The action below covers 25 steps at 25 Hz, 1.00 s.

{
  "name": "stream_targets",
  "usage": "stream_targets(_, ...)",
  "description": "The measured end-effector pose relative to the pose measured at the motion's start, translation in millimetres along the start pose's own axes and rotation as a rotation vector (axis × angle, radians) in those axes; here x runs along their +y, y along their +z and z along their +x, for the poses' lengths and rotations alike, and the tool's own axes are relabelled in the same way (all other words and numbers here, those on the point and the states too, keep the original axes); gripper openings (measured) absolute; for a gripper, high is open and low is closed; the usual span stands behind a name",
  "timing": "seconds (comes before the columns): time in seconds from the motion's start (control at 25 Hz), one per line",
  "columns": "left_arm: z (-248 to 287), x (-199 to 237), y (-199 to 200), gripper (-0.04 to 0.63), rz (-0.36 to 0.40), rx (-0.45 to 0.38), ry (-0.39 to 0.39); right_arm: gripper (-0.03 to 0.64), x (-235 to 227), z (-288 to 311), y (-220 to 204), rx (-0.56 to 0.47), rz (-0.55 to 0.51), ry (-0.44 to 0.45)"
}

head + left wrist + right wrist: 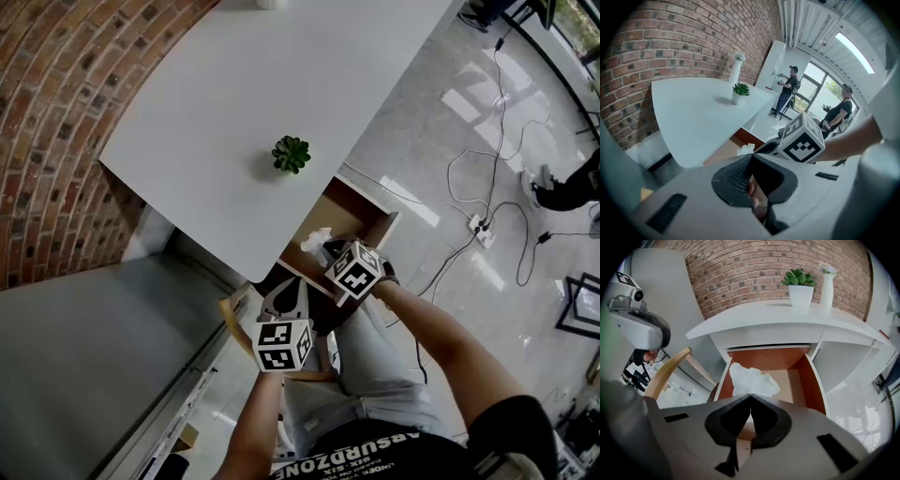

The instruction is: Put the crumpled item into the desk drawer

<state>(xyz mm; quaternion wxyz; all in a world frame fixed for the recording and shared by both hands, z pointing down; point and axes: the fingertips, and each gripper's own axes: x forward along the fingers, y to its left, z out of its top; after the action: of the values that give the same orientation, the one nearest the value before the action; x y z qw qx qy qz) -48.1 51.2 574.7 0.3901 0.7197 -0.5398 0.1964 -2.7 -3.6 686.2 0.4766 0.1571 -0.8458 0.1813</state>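
Brick wall (56, 122) behind a white bench (244, 84): your right gripper (750, 395), jaws pinched together on the crumpled paper (750, 380), holds it just ahead, over the left side of the open drawer (813, 380) under the bench's near edge. Your left gripper (751, 157), closed and empty, hangs farther back.

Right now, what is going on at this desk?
A person works with two handheld grippers. The right gripper has its jaws shut on a crumpled paper, held over the open drawer under the desk. The paper is not yet released. The left gripper hangs beside it, jaws together, apparently holding nothing.
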Motion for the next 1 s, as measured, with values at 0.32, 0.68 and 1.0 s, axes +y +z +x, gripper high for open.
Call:
stream_targets(0.32, 6, 2, 3, 0.006, -0.002, 0.002, 0.002, 0.0, -3, 12, -6, 0.042, -0.032, 0.01)
stream_targets(0.68, 9, 5, -1, 0.006, -0.01, 0.005, 0.011, 0.0, -4, 29, -10, 0.089, -0.076, 0.016)
stream_targets(1.0, 11, 8, -3, 0.006, -0.014, 0.008, 0.014, 0.0, -2, 43, -15, 0.15, -0.139, 0.017)
